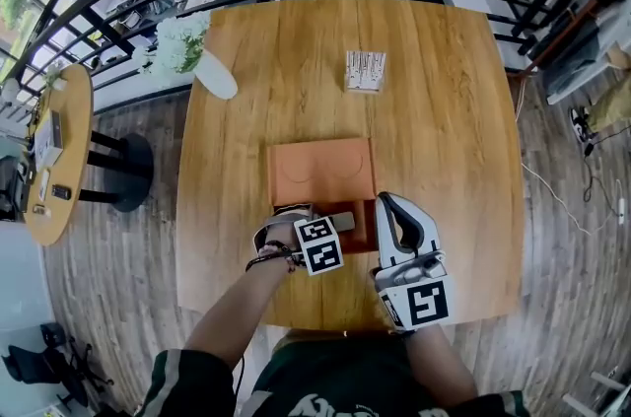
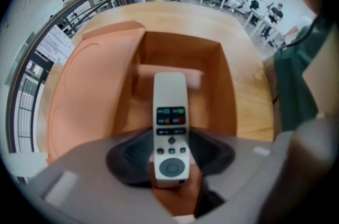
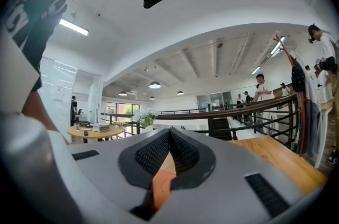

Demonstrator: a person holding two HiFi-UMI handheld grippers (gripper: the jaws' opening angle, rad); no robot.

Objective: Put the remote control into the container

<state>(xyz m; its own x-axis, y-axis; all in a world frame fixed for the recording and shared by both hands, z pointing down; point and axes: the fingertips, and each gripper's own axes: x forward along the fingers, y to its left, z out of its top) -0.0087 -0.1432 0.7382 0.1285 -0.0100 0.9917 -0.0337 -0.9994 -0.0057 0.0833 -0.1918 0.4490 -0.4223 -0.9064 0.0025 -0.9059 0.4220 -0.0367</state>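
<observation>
A light grey remote control (image 2: 170, 122) with coloured buttons sticks out forward from my left gripper (image 2: 170, 157), whose jaws are shut on its near end. It hangs over the open compartment of the orange container (image 2: 225, 90), with the container's flat lid (image 2: 90, 90) lying to the left. In the head view the left gripper (image 1: 325, 226) and remote control (image 1: 341, 222) are at the container's (image 1: 320, 173) near edge. My right gripper (image 1: 386, 200) is just right of the container, tilted upward. Its pads meet with nothing between them (image 3: 169, 133).
The wooden table (image 1: 444, 109) carries a white vase of flowers (image 1: 212, 70) at the far left and a small printed box (image 1: 365, 70) at the far middle. A black railing runs behind the table. A round side table (image 1: 54, 154) stands at the left.
</observation>
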